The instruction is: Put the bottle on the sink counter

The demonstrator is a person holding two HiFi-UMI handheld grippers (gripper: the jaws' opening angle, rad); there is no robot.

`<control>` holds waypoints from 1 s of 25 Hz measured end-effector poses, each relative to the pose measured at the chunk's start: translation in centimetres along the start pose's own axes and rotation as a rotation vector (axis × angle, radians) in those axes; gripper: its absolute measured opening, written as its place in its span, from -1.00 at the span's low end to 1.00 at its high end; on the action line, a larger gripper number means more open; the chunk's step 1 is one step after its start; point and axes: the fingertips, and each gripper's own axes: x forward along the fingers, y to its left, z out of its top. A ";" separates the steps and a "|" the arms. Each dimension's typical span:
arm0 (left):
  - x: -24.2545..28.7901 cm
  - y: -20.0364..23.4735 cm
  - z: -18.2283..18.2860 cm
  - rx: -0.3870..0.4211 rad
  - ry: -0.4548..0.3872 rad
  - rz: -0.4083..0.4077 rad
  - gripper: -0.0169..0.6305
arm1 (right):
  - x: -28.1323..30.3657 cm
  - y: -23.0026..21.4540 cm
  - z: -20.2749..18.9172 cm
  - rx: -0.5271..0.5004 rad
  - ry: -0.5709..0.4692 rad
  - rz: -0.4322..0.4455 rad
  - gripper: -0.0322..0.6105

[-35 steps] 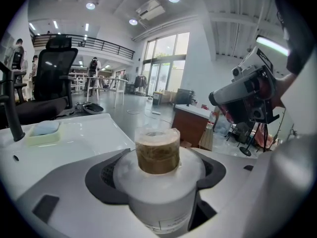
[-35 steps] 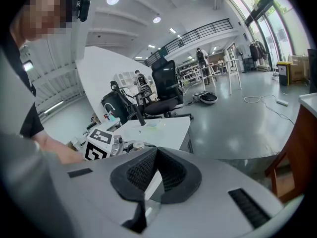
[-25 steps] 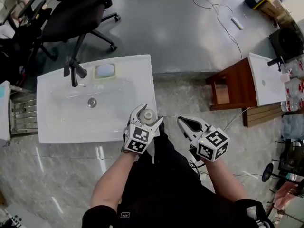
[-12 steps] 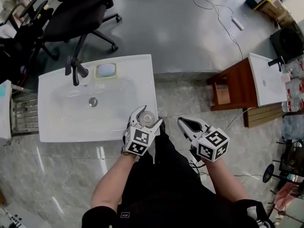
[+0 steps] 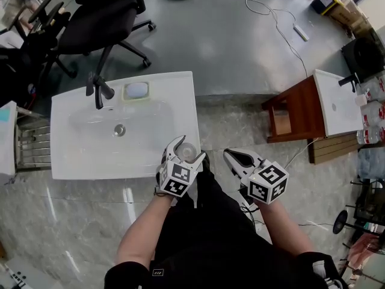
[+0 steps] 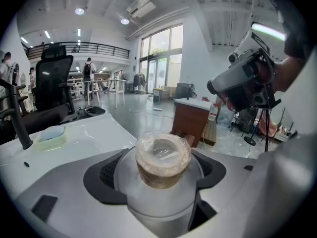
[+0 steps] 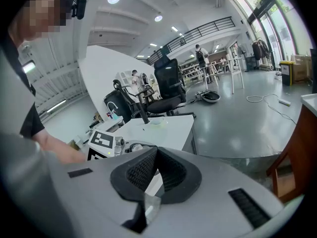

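The bottle point(image 6: 162, 158), its cap wrapped in clear film, is clamped between the jaws of the left hand-held gripper point(image 5: 190, 148) at the near right corner of the white sink bench point(image 5: 174, 101). The right hand-held gripper point(image 5: 230, 155) hangs just beside it, off the bench, jaws pressed together on nothing.
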 end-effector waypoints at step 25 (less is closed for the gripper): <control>-4.6 1.1 1.5 0.013 -0.028 -0.011 0.14 | 1.7 2.2 3.6 -0.034 -0.023 0.053 -0.85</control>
